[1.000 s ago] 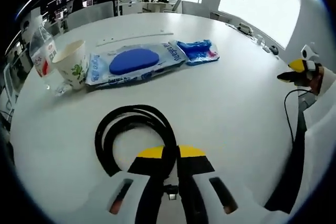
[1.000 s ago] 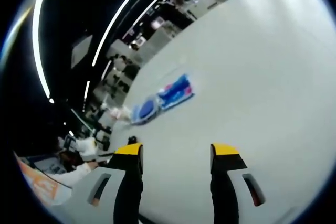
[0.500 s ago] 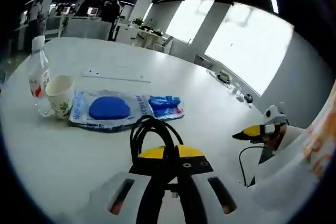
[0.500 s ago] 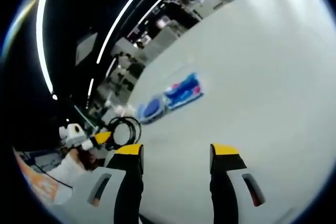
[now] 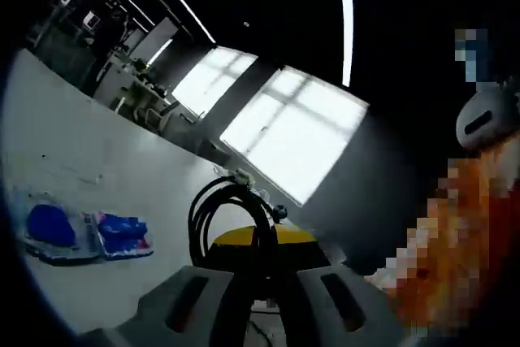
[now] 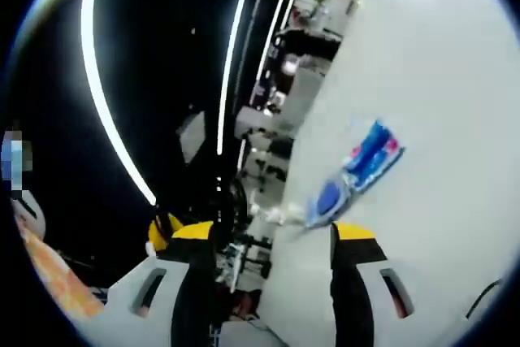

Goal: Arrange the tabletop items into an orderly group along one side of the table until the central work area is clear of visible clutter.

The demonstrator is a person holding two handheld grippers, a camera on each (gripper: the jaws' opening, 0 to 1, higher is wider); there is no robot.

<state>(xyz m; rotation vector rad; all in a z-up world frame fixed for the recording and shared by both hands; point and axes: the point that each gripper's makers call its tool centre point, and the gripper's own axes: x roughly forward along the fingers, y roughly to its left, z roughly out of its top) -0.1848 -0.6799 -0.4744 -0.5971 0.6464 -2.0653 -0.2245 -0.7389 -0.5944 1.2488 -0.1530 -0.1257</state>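
Here the left hand-held gripper (image 5: 262,237) has its yellow-tipped jaws closed together on a black coiled cable (image 5: 227,213), whose loops stand up just above the jaw tips, clear of the white bench (image 5: 89,160). Left gripper view: well ahead and to the left of the jaws, a clear packet with a blue pad (image 5: 50,229) lies flat on the bench, and just beside it, nearer the jaws, a smaller blue-and-red packet (image 5: 123,235). Large bright windows (image 5: 284,140) sit beyond the cable.

Right gripper view: the right hand-held gripper (image 6: 272,233) has its jaws wide apart with nothing between them. Above the gap, the same two packets lie in line on the bench, the blue-and-red one (image 6: 374,152) farther, the blue pad (image 6: 327,198) nearer. Small pale items sit at the pad's near end, too blurred to identify. The black cable (image 6: 236,201) shows to the left, beside this gripper's left jaw.
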